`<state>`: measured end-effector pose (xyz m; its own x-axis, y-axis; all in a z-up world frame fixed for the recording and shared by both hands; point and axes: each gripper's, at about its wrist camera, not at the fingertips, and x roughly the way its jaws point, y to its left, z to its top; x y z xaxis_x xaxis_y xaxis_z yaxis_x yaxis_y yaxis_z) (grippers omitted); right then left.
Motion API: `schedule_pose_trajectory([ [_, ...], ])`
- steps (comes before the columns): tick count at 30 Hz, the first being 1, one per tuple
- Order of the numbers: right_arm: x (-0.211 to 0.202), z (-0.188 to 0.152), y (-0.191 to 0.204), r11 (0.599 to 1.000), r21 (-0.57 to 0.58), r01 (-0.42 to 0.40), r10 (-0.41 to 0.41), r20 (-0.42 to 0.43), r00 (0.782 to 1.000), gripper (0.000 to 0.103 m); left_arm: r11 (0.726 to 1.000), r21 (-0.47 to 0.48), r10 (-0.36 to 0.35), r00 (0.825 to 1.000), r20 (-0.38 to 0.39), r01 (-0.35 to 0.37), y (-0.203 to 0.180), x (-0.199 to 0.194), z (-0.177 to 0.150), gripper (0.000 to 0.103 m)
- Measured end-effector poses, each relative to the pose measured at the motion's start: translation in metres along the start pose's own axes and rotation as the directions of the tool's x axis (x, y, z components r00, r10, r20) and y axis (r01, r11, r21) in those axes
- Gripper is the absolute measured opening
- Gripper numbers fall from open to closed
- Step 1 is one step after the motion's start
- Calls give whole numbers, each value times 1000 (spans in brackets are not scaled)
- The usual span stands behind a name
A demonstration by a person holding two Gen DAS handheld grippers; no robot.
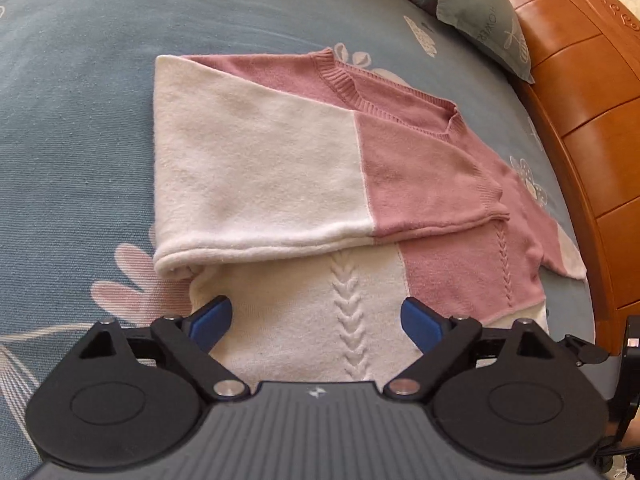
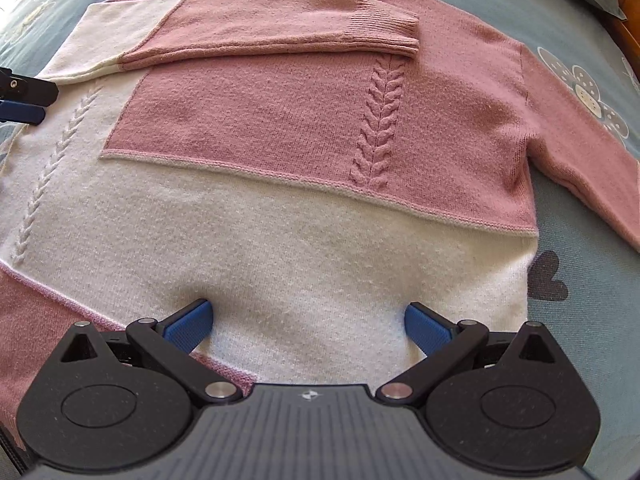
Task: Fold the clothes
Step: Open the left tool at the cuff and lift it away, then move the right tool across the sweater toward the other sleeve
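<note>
Sweater (image 2: 304, 128) — pink and cream knit — lies flat on the bed (image 1: 72, 112), filling the centre of both views, neckline toward the top of the frame. One sleeve (image 2: 276, 28) is folded across the chest; the other sleeve (image 2: 584, 168) stretches to the right edge of the right wrist view. Left claw (image 1: 316, 320) hovers wide, holding nothing, above the cream hem at lower centre. Right claw (image 2: 308, 324) is likewise wide and empty over the cream band. A pillow (image 1: 480, 20) sits upper right, beside the wooden headboard (image 1: 580, 100).
</note>
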<state>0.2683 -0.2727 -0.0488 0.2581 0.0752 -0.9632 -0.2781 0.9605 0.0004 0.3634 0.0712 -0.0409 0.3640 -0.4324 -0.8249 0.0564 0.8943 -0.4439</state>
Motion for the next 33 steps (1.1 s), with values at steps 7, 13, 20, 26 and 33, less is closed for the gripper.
schedule_pose_trajectory([
  [7,-3,-7,3,1000,14,7,-7,29,1000,103,993,92,-74,997,7,73,-17,-8,14,93],
  [13,-6,-7,0,999,48,22,-24,27,999,103,960,272,54,996,71,-71,-47,14,40,94],
  [20,-40,41,0,999,52,5,-16,210,978,103,932,321,159,986,47,-166,-35,35,44,93],
  [26,-11,139,2,998,-7,-55,54,381,923,103,928,314,177,979,99,-199,-18,39,53,97],
  [33,37,154,14,995,-96,-38,71,365,929,103,932,282,182,967,179,-228,-13,30,65,97],
])
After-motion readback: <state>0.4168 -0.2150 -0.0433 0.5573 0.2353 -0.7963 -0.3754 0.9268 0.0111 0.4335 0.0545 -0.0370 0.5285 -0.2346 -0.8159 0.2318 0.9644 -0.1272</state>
